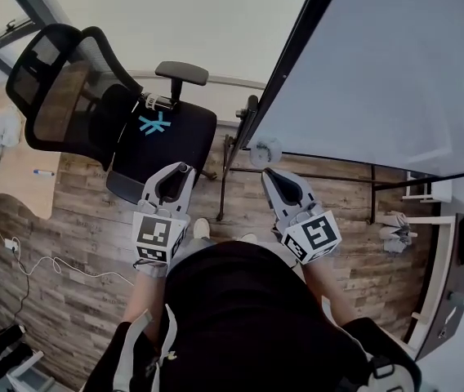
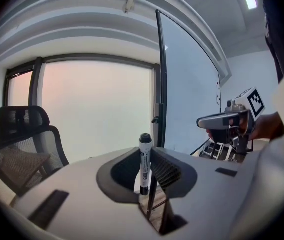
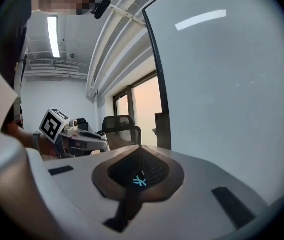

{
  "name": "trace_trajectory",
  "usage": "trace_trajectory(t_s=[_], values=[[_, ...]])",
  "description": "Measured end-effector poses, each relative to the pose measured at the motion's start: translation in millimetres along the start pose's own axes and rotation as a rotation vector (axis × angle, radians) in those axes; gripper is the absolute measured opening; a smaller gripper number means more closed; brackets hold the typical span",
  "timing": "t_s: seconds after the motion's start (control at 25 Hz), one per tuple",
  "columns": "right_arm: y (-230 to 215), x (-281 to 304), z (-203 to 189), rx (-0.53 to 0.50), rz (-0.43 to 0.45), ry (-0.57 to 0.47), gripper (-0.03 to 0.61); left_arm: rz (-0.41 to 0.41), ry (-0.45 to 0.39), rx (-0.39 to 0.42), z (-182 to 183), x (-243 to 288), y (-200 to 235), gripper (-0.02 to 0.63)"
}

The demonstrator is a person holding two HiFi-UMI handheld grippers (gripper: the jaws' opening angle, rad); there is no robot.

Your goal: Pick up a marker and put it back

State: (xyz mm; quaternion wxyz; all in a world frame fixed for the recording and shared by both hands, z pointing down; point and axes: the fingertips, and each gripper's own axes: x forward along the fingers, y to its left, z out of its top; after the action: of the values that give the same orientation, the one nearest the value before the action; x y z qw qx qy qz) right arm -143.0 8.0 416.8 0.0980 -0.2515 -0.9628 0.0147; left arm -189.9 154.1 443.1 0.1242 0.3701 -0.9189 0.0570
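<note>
Near the office chair (image 1: 154, 141) on your left, your left gripper (image 1: 184, 171) is clenched on the marker (image 2: 145, 164). The marker stands upright, cap up, pinched low on its barrel with most of its length above the jaws. That low hold is the likely weak point: a wrist roll or a knock on the cap could pivot the marker in the pads. With nothing under it, easing the jaws here would probably drop it to the wooden floor (image 1: 77, 219). Your right gripper (image 1: 270, 173) is closed with nothing in it and sits near the left one. The whiteboard (image 1: 379, 64) frame is just beyond it, so a sideways swing risks a bump. Both forearms reach out from your torso at a similar level, the grippers pointing forward and angled slightly toward each other.
</note>
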Motion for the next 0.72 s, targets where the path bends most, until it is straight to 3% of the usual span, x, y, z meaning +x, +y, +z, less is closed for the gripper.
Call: trace_trajectory(t_s=[0.28, 0.72], values=[[12.3, 5.9, -2.3, -0.014, 0.030, 0.014, 0.015, 0.010, 0.025, -0.018, -14.0, -13.2, 1.9, 0.072], [13.5, -3.1, -5.7, -0.010, 0.007, 0.024, 0.015, -0.012, 0.038, -0.020, -15.5, -15.1, -3.3, 0.072]])
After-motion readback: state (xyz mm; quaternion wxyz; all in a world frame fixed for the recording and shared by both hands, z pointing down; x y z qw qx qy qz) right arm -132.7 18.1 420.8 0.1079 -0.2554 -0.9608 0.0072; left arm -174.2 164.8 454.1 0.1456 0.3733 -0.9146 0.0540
